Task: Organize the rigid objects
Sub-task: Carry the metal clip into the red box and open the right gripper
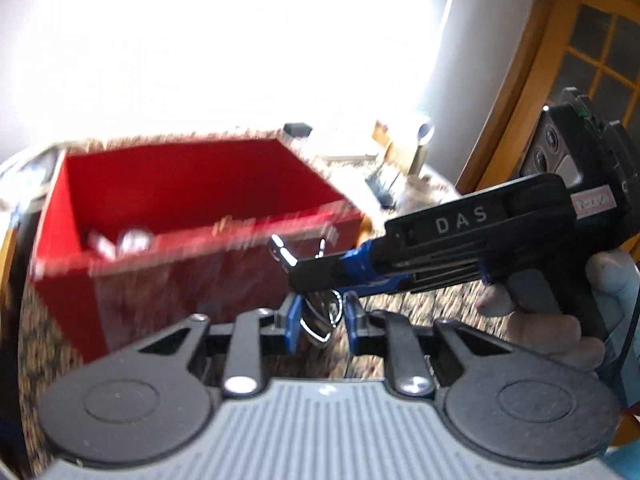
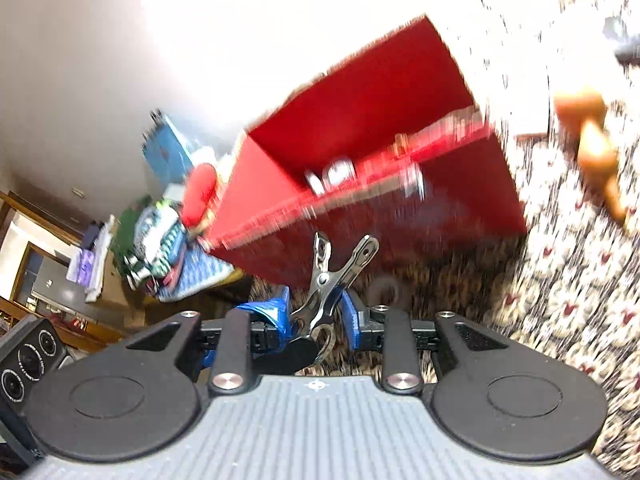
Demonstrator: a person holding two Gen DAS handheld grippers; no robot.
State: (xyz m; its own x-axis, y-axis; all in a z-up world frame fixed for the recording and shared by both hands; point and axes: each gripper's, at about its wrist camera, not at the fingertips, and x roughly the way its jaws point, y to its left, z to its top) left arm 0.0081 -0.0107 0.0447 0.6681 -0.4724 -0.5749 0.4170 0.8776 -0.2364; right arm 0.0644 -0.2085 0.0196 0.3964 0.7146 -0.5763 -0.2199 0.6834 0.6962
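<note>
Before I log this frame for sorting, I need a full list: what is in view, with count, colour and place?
box: one, red, on the patterned cloth, open top.
metal pieces: a few, shiny, inside the box; blurred.
clip: one, silver metal, between the right fingers.
metal thing: one, silver, between the left fingers; kind unclear.
wooden item: one, orange-brown, on the cloth right of the box.
clutter: several, mixed colours, left of the box.
cloth: one, patterned.
left hand-held gripper: holding.
right hand-held gripper: holding.

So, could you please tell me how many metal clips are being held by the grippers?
2: one clip in the right gripper, one in the left gripper. The box may hide more.
</note>
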